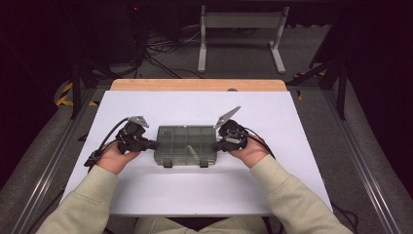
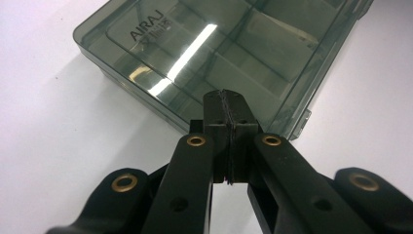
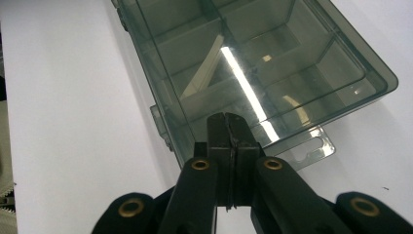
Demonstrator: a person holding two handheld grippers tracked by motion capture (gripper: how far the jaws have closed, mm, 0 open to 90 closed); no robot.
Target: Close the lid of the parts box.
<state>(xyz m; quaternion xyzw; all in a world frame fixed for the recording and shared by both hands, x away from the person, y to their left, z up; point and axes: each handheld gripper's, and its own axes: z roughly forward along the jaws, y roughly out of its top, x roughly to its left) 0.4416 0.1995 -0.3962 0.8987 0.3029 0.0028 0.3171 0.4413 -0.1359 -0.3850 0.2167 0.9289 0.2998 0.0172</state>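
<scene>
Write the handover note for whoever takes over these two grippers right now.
Left gripper: jaws shut, tip at the left end of the smoky compartment box.
Right gripper: jaws shut, tip at the box's right end.
Box: flat on the white table, lid closed, both front latches toward the person. A pale strip lies in one compartment.
Done: grippers placed at both ends.
Left: probably steadying or shifting the box, then the latches; the lid is not yet open.
</scene>
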